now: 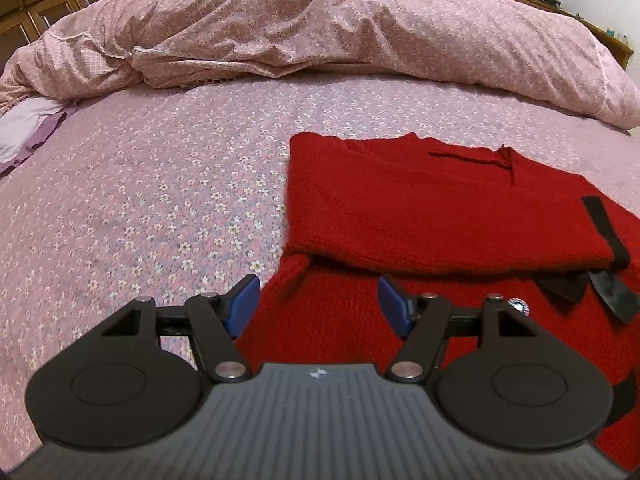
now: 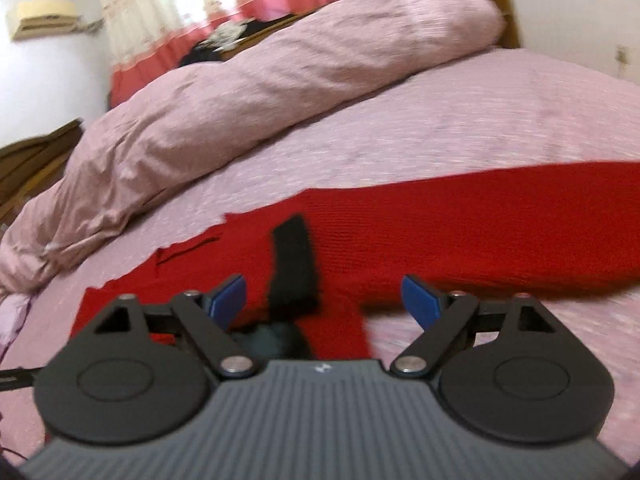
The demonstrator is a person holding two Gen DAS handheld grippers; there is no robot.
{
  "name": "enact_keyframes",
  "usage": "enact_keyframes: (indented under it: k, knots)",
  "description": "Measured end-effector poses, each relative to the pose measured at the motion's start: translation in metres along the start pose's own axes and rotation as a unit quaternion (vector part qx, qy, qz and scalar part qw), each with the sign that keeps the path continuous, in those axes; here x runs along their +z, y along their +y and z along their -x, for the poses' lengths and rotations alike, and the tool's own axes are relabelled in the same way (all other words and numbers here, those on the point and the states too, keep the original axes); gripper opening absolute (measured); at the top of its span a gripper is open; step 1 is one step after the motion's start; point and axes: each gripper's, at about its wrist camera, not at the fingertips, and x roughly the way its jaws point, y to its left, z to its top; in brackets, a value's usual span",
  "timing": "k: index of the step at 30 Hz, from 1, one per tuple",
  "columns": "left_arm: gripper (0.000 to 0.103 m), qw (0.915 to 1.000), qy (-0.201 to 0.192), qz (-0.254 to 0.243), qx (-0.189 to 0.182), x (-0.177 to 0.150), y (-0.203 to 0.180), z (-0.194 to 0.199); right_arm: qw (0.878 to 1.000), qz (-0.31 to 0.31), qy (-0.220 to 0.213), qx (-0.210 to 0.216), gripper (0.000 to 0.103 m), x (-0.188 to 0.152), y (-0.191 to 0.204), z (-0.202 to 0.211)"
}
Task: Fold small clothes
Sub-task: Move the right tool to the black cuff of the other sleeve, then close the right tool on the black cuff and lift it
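Both of my tools are spread wide and pinch nothing. My left gripper [image 1: 318,302] hangs low over the near part of the red knitted garment [image 1: 420,208], and its blue pads [image 1: 242,306] stand well apart, one over the bedsheet [image 1: 140,208] and one over the red cloth. My right gripper [image 2: 324,300] is also wide apart; its picture is blurred, so I think it is moving, but I cannot say in which direction.

The garment lies flat on the flowered sheet, in front of the heaped pink duvet [image 1: 320,28]. From the left wrist view one fold seems already made: an upper layer lies over a lower one, and its thick edge runs across just beyond my left pads. A black strap [image 2: 294,256] crosses the red cloth between the fingers of the right gripper, and a dark bow-like trim [image 1: 600,284] sits at the right end of that edge.

To do the next fold well, I judge that each gripper must take the near edge at a corner, with both layers inside the pads. Knit is thick and stretches, so a shallow pinch can slip or pull only one layer. I want to keep the black strap out of the grip, lift both corners to equal height, and lay them down evenly so the edges meet.
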Motion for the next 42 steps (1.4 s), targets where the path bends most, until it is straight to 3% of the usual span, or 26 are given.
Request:
enact_keyframes:
  k: [9,13,15,30,34,42]
  knots:
    - [0.073,0.9999,0.005,-0.008,0.006,-0.010,-0.005,0.010,0.988,-0.088,-0.037,-0.117,0.086,-0.002,-0.090,0.045]
    - [0.073,0.9997,0.021,0.006,0.010,-0.015,-0.004,0.004,0.982,-0.125,-0.035,-0.137,0.086,-0.005,-0.121,0.043]
    - [0.073,0.9996,0.026,0.008,0.011,-0.017,-0.005,0.001,0.980,-0.142,-0.024,-0.136,0.085,-0.009,-0.131,0.037]
    - [0.073,0.9985,0.043,0.014,0.031,-0.018,0.000,-0.007,0.972,-0.152,-0.089,-0.156,0.085,0.004,-0.156,0.014]
    - [0.073,0.9987,0.042,0.008,0.027,-0.019,-0.002,-0.006,0.969,-0.170,-0.112,-0.141,0.085,0.008,-0.170,0.009]
    - [0.073,0.9988,0.042,0.010,0.024,-0.017,0.000,-0.008,0.965,-0.211,-0.116,-0.104,0.084,0.013,-0.187,0.014]
